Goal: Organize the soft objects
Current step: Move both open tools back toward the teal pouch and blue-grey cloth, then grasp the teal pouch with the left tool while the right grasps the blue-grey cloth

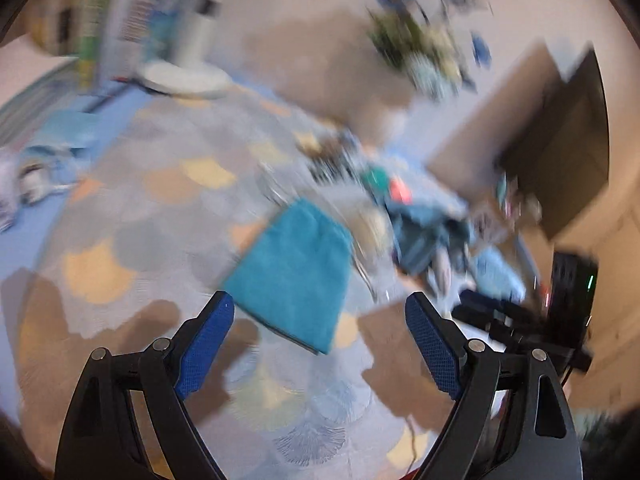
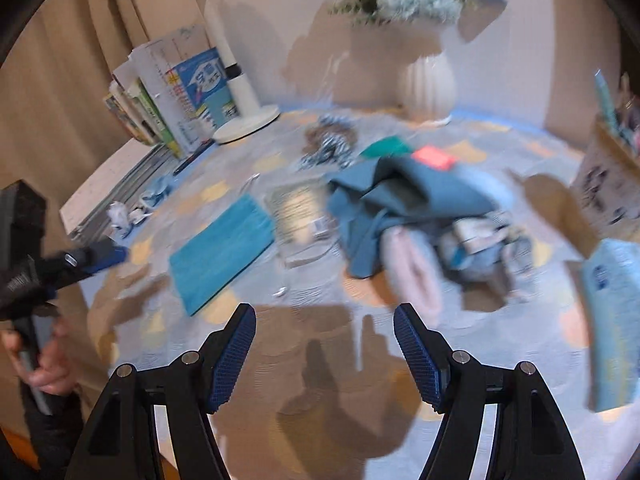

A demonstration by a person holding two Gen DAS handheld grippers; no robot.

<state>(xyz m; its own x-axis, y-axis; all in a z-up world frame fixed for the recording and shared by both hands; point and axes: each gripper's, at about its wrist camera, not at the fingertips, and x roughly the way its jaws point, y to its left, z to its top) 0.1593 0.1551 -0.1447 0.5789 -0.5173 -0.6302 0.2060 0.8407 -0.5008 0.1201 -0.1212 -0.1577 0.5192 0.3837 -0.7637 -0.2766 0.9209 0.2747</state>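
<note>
**Hovering over a cluttered table**

Spreading across both views, a patterned tablecloth [image 2: 500, 332] carries a folded teal towel [image 2: 224, 252] left of centre and a cloth heap [image 2: 404, 216] to its right. Lamp [image 2: 240, 80], books [image 2: 176, 100] and vase [image 2: 430, 84] line the wall. Both the left gripper [image 1: 320, 312] and right gripper [image 2: 324, 320] gape empty. Blur hides the heap's smaller items.

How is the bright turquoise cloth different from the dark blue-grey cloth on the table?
The turquoise cloth lies flat as a neat rectangle; the blue-grey cloth is crumpled in a heap. The turquoise cloth lies alone, while the blue-grey cloth sits piled with other soft items. Both rest on the patterned tablecloth, untouched by either gripper.
</note>
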